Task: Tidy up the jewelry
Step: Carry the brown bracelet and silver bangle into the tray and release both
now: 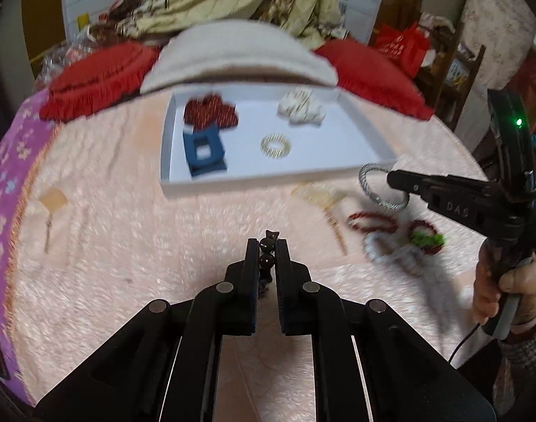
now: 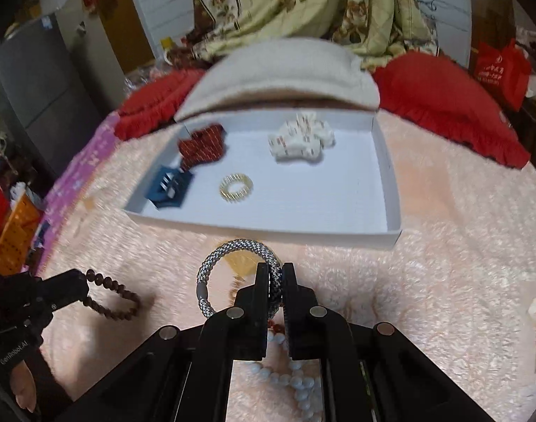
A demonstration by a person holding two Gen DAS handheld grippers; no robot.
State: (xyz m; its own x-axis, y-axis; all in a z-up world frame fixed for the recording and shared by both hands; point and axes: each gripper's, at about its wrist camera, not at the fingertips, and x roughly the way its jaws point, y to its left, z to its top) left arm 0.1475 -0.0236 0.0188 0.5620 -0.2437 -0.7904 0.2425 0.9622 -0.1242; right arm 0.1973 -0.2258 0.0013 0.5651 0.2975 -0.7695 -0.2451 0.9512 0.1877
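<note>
1. The left gripper (image 1: 266, 256) is held low over the fuzzy pink blanket (image 1: 127, 211), its fingers clamped on a dark round-bead bracelet (image 2: 109, 299) that loops out beside them.
2. The right gripper (image 2: 275, 281) is pinched on a grey-and-white braided rope bangle (image 2: 232, 249) — standing upright, just short of the shallow white cardboard tray (image 2: 391, 176) ahead.

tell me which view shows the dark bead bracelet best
The right wrist view. There the dark bead bracelet hangs from the left tool as a nearly full loop against the pink blanket. The left wrist view shows only a few beads pinched between that tool's fingers.
</note>
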